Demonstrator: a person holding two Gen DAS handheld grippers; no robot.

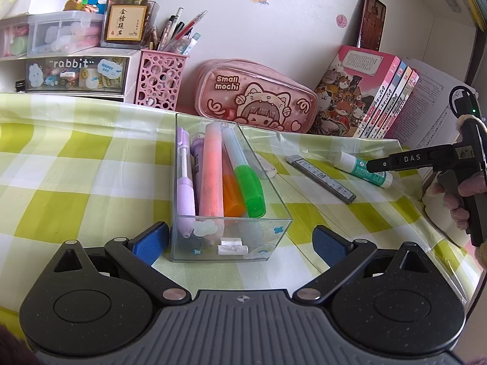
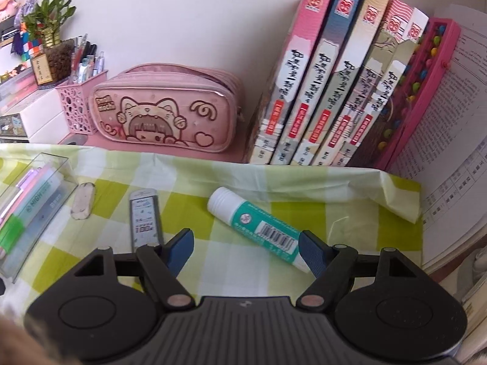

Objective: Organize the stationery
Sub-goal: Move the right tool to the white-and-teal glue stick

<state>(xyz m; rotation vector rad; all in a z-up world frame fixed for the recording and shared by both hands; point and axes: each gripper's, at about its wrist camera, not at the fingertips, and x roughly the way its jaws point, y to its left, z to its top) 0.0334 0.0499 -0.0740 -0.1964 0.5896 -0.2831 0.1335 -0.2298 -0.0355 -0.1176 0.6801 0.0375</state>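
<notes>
Here we start at the far left, where a drawer unit labelled "rabbit" stands against the wall with a pink pen holder just beside it. On the green-and-white checked cloth of the desk sits the clear box, holding a lilac pen, a pink highlighter, an orange marker and a green-capped highlighter. Our left tongs stand wide apart, one blue pad on either side of the box's near end, and we see a gap between each pad and its wall. Behind the box lies the pink pencil case. Just right of the box rests a white eraser, then a grey lead case lying flat. Further right the glue stick lies slanted on the cloth, white cap toward the wall. Our right tongs are spread around its near end; the right pad looks to be at the tube's tip, the left pad well clear of it, so nothing is gripped. Behind stands a row of books leaning on the wall, and at the far right an open printed page
</notes>
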